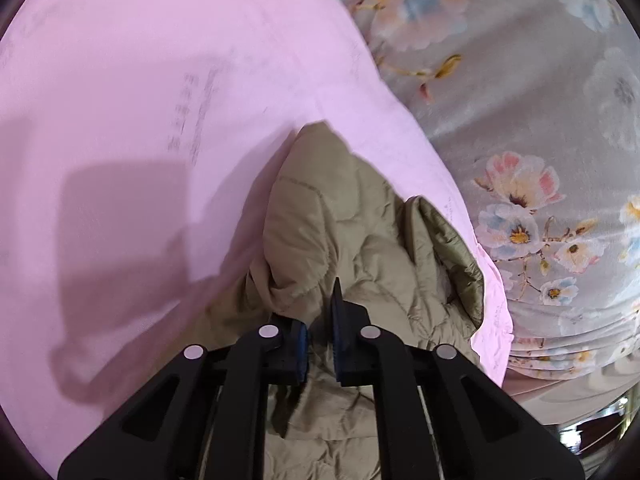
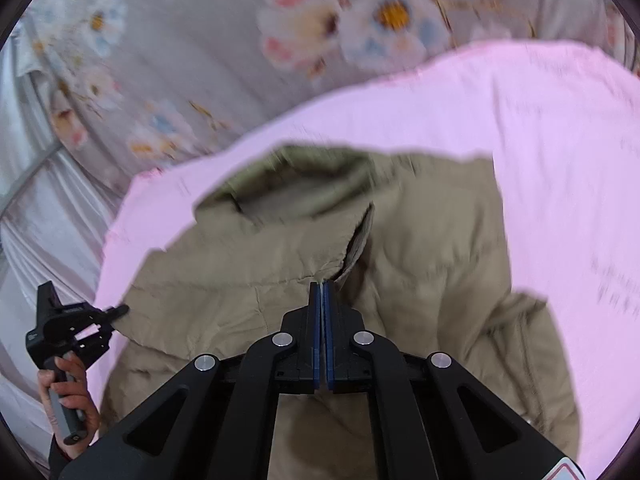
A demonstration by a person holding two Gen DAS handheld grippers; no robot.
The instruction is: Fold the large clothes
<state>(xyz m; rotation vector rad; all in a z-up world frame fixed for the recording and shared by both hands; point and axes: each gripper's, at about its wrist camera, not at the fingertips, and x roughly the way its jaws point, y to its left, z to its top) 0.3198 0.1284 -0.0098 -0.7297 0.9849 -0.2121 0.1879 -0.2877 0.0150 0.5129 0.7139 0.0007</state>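
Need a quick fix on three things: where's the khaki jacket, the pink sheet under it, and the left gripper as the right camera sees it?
khaki jacket (image 2: 420, 248): right wrist view, quilted body panel.
pink sheet (image 2: 560, 140): right wrist view, bare area beyond the jacket.
left gripper (image 2: 122, 311): right wrist view, fingertips at the jacket's edge.

Black gripper (image 2: 323, 292), blue-padded fingers (image 2: 317, 320)

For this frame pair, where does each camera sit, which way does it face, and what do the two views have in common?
Left wrist: sits on the left gripper, facing down along its fingers at a khaki quilted jacket on a pink sheet; only the gripper's black linkage shows, jaws nipping a jacket fold.
Right wrist: sits on the right gripper, facing down at the jacket's middle; jaws closed on fabric. The person's left hand appears at lower left, holding the other gripper.
Shared: jacket, pink sheet, floral bedcover.
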